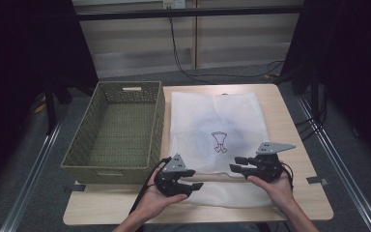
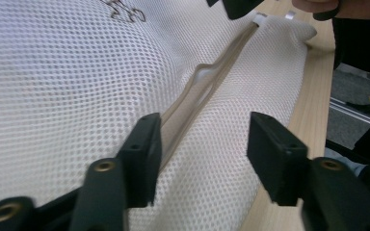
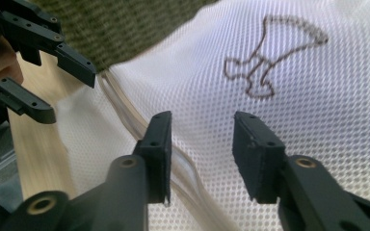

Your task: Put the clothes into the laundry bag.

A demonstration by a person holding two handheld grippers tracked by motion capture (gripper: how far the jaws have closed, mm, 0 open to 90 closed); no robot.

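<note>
Grippers gape apart over the mesh bag (image 1: 215,130): left gripper (image 1: 189,186) at seven o'clock, right gripper (image 1: 235,167) at five.

An olive-green woven rectangular basket (image 1: 116,130) with cut-out handles sits at nine o'clock on the light wooden tabletop (image 1: 299,159), overhanging its left edge. Black cables (image 1: 183,58) trail over the grey floor (image 1: 232,75) at twelve o'clock. Grey metal rails (image 1: 31,169) flank the table at three and nine o'clock.
</note>
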